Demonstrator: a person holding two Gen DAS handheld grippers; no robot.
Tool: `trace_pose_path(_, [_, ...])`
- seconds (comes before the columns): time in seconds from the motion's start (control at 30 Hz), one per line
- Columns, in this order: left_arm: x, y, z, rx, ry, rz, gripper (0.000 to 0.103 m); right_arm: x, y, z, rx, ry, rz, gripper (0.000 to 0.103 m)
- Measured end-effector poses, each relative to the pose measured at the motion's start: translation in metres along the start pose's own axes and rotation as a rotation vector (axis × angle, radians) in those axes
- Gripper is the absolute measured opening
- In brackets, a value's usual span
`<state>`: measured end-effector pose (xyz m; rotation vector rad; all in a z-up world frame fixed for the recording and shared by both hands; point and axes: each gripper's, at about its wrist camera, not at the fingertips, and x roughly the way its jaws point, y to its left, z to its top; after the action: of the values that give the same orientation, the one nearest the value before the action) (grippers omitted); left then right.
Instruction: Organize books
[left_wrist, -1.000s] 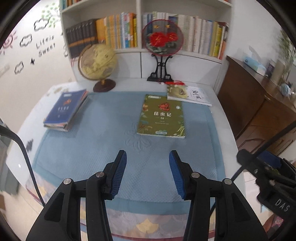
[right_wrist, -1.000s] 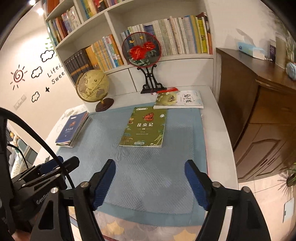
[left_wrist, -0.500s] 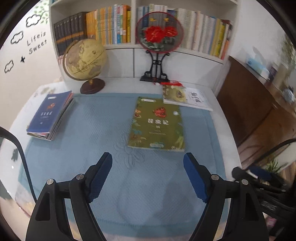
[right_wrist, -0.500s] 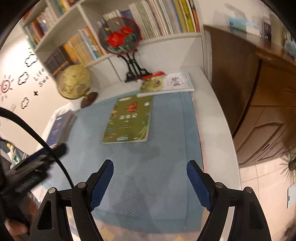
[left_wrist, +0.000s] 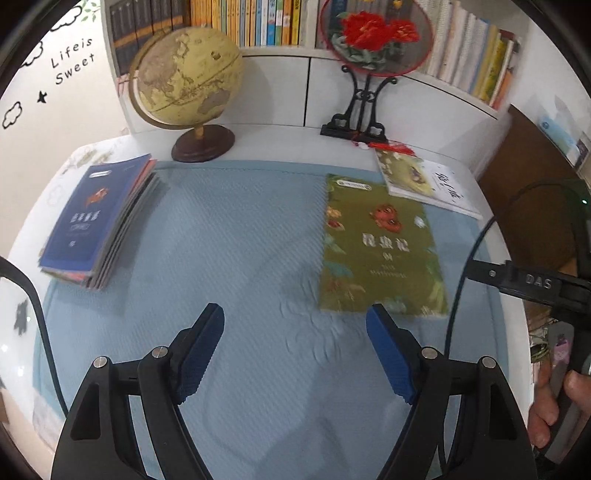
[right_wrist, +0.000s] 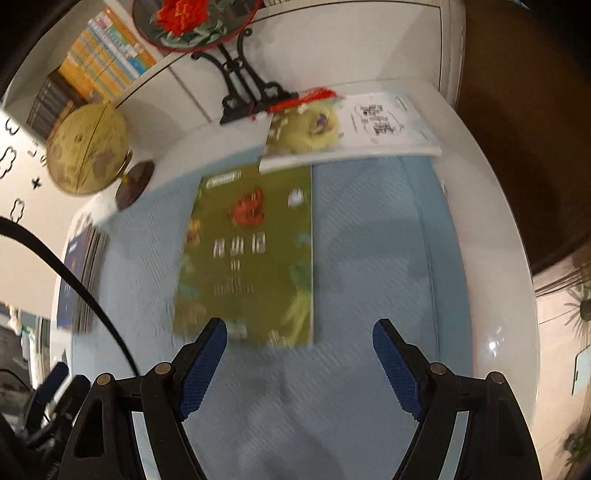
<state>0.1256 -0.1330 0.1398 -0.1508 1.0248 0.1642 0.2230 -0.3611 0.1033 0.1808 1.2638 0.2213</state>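
Green cover w/ red flower motif marks the green book (left_wrist: 380, 247), lying flat on the blue mat (left_wrist: 240, 229), right of centre. A white-and-yellow book (left_wrist: 424, 181) lies just beyond it at the far right; in the right wrist view its near edge seems to overlap the green book's far corner. A blue book stack (left_wrist: 92, 221) sits at the mat's left edge, well apart from both.

Step in hand, as judged: approach phase, nothing gripped yet. Both tools are pitched down toward the mat. Left gripper (left_wrist: 295, 321) is seen w/ jaws wide and empty, only mat between them; green book's near edge lies just beyond its right pad. Right gripper (right_wrist: 299, 336) is likewise spread wide, empty, w/ the green book's near edge just past its left pad.

Next move, prob.: the green book must be pinched at its near edge. It lies flat and thin, so one finger would need to get under the cover, or the book slid to a mat edge first. Then it can be carried to the stack at left.

View differences: left wrist view shows the stack's cover and spines clearly, plus a hand (left_wrist: 554, 398) on the other tool's handle at far right. Right wrist view is motion-blurred; the stack appears only as a sliver at left, but the table's (right_wrist: 491, 221) bare white right edge is seen.
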Motion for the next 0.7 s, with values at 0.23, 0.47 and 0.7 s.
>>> trace_pose_path(0.23, [0.075, 0.015, 0.022, 0.040, 0.077, -0.081, 0.076, 0.034, -0.007, 0.010, -0.012, 0.083, -0.073, 0.080])
trace_pose_path(0.47, [0.132, 0.008, 0.044, 0.035, 0.131, -0.194, 0.076, 0.053, 0.022, 0.023, -0.114, 0.000, -0.054, 0.080])
trace_pose_path(0.7, [0.158, -0.006, 0.056, 0.006, 0.144, -0.277, 0.068, 0.086, 0.026, 0.048, -0.116, -0.023, -0.117, 0.058])
